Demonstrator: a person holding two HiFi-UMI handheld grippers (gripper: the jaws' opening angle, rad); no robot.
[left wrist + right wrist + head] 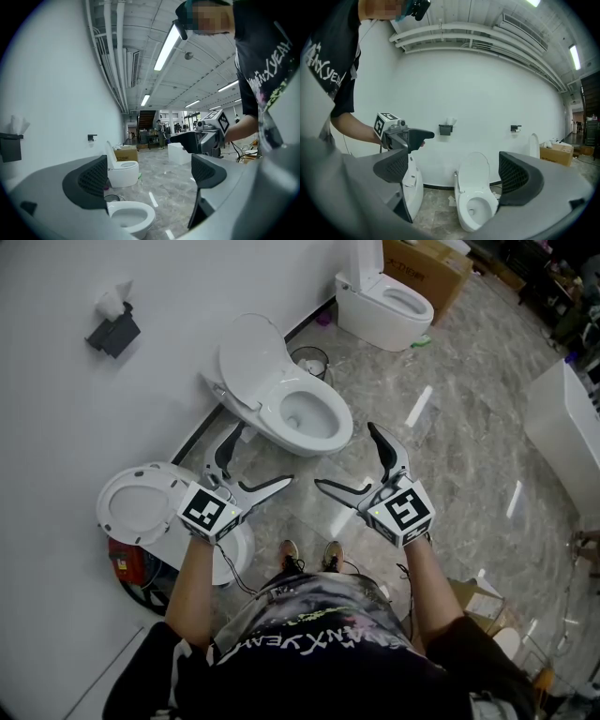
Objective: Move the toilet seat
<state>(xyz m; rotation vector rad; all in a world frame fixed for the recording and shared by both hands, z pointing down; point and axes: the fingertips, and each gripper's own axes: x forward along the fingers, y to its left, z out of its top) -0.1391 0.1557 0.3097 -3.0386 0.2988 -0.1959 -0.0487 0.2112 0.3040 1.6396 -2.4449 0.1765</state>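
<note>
A white toilet (302, 416) stands against the wall ahead of me, its lid (251, 357) raised and the bowl uncovered. To its left a second toilet (141, 502) also has its seat up. My left gripper (262, 455) hovers open just left of the middle bowl, nothing between its jaws. My right gripper (345, 456) is open too, to the right of the bowl and empty. In the left gripper view the bowl (129, 216) sits low between the pads (93, 180). The right gripper view has the same toilet (476, 206) and its upright lid (473, 171) between the jaws.
A third toilet (389, 306) stands farther along the wall beside a cardboard box (427, 268). A small round bin (309, 360) sits behind the middle toilet. A tissue holder (114, 329) hangs on the wall. A white cabinet (567, 427) is at right; a red item (127, 563) lies at lower left.
</note>
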